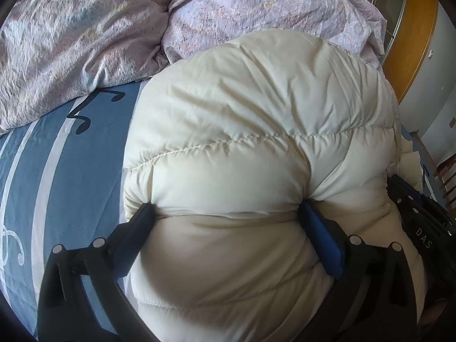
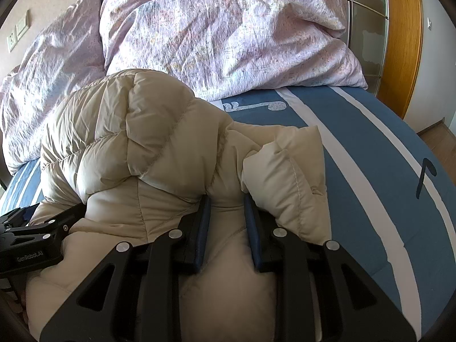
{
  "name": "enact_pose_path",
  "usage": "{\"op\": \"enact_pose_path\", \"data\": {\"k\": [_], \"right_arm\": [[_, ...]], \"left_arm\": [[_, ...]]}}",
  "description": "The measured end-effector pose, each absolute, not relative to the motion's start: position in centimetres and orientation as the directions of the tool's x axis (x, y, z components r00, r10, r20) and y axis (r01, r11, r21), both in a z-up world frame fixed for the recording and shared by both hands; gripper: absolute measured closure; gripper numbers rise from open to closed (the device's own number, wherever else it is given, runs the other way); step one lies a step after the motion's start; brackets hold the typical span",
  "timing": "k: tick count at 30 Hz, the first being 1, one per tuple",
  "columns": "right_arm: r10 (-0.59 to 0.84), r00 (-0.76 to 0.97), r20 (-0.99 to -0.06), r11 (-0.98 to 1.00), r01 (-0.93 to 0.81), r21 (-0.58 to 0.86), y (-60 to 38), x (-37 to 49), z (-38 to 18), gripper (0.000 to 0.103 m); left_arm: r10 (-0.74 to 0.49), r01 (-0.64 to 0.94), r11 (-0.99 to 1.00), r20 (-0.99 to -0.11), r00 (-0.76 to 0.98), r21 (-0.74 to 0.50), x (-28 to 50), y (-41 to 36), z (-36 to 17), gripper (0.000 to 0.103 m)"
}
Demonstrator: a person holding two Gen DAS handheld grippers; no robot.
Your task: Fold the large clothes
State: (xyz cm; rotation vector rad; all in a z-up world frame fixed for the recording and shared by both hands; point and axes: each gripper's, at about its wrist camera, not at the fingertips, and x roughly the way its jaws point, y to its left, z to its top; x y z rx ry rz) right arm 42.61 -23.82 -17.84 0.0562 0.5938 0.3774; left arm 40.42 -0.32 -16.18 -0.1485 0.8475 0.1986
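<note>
Cream down jacket [image 1: 256,131] bunched in puffy heap on blue striped bedsheet [image 1: 57,171], near lilac duvet [image 1: 256,5] at far side. Left gripper [image 1: 228,208] spread to widest, padding bulging between fingers, tips sunk into fabric. Right gripper [image 2: 227,199] narrowed, fold of jacket pinched between pads.

Puffy cream jacket [image 1: 256,131] hogs middle of bed, bulges right up between both grippers, so no straight path forward. Open blue sheet [image 2: 370,171] right of jacket, flat, easy pass. More bare sheet on left side too. Rumpled pink duvet [image 2: 222,34] piled behind jacket, touching it, blocks far end. Wooden door frame [image 2: 404,42] past bed's right edge.
</note>
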Motion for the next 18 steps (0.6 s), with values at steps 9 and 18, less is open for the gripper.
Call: {"op": "enact_pose_path", "data": {"k": [9,18], "right_arm": [[0.364,0.762,-0.535,0.93,-0.331,0.16,-23.84,42.63,-17.92,0.077],[0.378,0.753,-0.539,0.925,-0.334,0.183,-23.98,42.6,-17.91,0.077]], "left_arm": [[0.114,-0.234,0.971,-0.753,0.648,-0.054,40.39,-0.38,-16.26,0.002],[0.117,-0.235,0.971,-0.755,0.645,-0.05,40.37,-0.41,-16.27,0.002]]}}
